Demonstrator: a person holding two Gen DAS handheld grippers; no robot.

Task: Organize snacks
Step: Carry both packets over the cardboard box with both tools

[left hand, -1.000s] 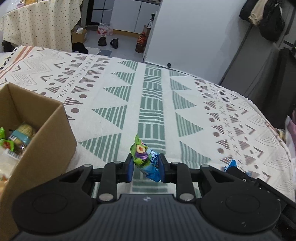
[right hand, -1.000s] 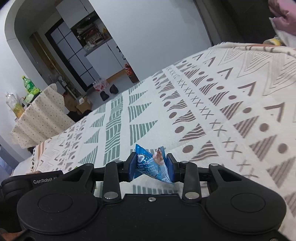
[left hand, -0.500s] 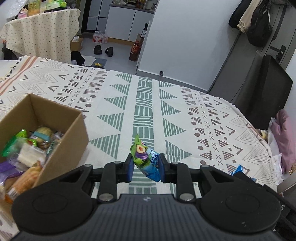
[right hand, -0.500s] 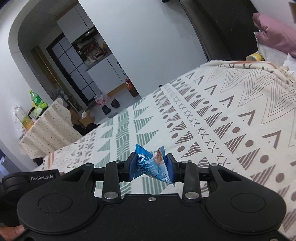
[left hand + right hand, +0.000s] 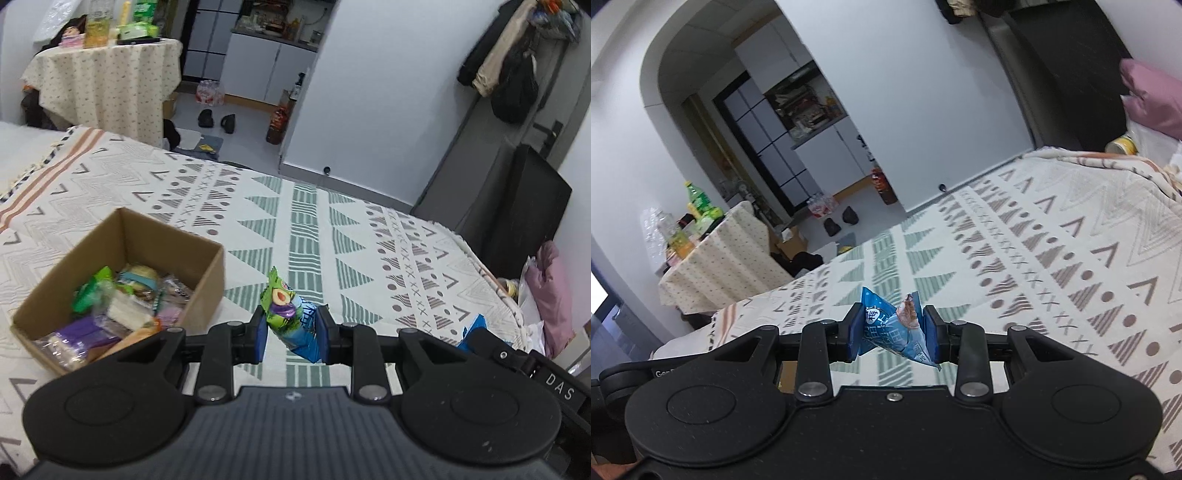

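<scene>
A patterned bed (image 5: pixel 369 236) carries a snack-filled cardboard box (image 5: pixel 201 291).

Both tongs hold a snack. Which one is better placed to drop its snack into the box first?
Probably the left tongs: the cardboard box lies just beside them. The right tongs see no box.

Green-and-blue snack packet (image 5: pixel 288 317), blue snack packet (image 5: pixel 894 328), brown cardboard box (image 5: pixel 207 273), green-triangled cream bedspread (image 5: pixel 332 236)

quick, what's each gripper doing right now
left gripper: shut on green packet
right gripper: shut on blue packet
</scene>
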